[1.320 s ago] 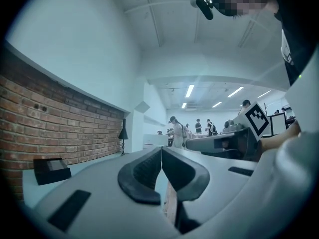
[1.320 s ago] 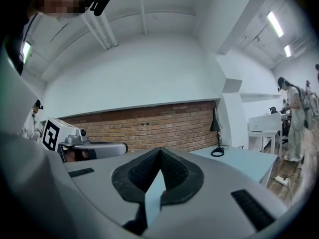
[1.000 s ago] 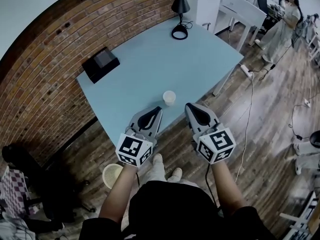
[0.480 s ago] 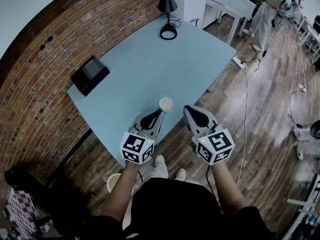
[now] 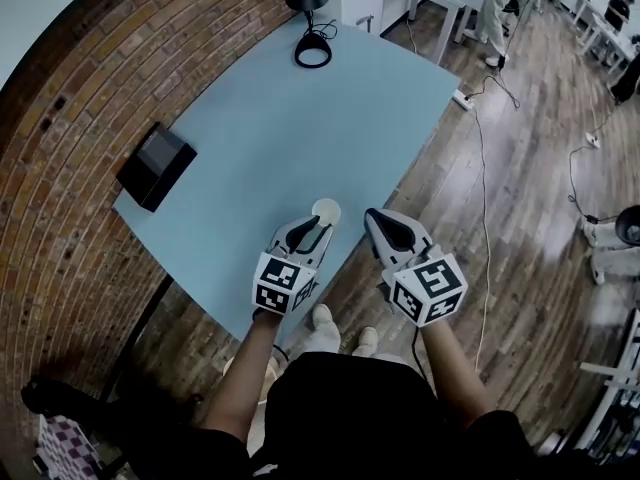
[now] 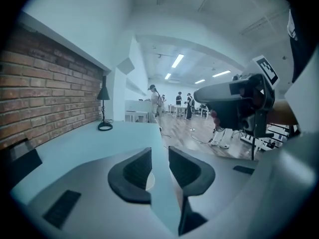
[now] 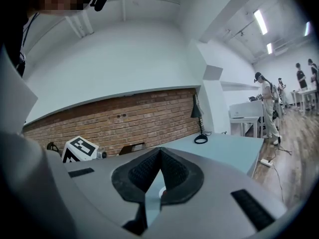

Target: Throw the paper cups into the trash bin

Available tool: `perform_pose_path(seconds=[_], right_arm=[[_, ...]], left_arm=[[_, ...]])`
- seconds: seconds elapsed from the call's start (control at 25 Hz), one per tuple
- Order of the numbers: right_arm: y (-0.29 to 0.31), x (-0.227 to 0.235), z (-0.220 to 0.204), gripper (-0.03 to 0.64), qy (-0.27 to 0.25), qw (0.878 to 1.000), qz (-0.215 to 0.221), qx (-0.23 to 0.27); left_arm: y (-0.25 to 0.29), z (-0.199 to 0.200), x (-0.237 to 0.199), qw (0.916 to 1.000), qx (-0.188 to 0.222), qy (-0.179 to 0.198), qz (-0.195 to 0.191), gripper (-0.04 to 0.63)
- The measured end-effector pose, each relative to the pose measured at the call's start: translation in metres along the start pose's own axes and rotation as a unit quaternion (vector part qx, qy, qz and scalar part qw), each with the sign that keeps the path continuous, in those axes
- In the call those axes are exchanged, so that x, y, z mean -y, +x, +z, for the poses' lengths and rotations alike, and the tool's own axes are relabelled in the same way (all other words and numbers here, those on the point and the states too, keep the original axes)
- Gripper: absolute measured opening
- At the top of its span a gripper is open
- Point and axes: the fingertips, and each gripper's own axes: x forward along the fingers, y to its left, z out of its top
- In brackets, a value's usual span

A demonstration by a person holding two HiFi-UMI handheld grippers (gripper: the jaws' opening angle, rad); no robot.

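A white paper cup [image 5: 326, 209] stands upright near the front edge of the light-blue table [image 5: 250, 138]. My left gripper [image 5: 318, 228] is low, just behind the cup, with its tips almost at it. In the left gripper view its jaws [image 6: 159, 156] have just been opening and stand partly apart. A sliver of the cup [image 6: 149, 181] shows low in the gap, and the pads do not press on it. My right gripper [image 5: 373, 220] hovers to the cup's right, past the table edge. Its jaws [image 7: 159, 151] are shut and empty. No trash bin shows now.
A black desk lamp [image 5: 312, 48] stands at the table's far end and a black box [image 5: 155, 165] near its left edge. A brick wall [image 5: 80, 118] runs behind the table. Cables and a power strip [image 5: 462, 98] lie on the wooden floor to the right.
Both grippers have moved forward and down toward the cup, and the left one now sits right behind it. The mesh bin on the floor by my left arm has gone out of sight.
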Motion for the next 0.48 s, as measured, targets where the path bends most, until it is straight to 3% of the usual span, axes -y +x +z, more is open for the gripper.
perform_pose_path(seconds=[0.28,0.48], right_arm=[[0.018,0.023,-0.011,0.004,0.010,0.999,-0.027,-0.019],[0.024,0.038,-0.023,0.004,0.020,0.998,-0.045,-0.033]], left_arm=[[0.043,-0.035,-0.018,0.9979,-0.060,0.003,-0.024,0.162],[0.069,-0.072,-0.019,0.9885,-0.137,0.057,-0.031,0.210]])
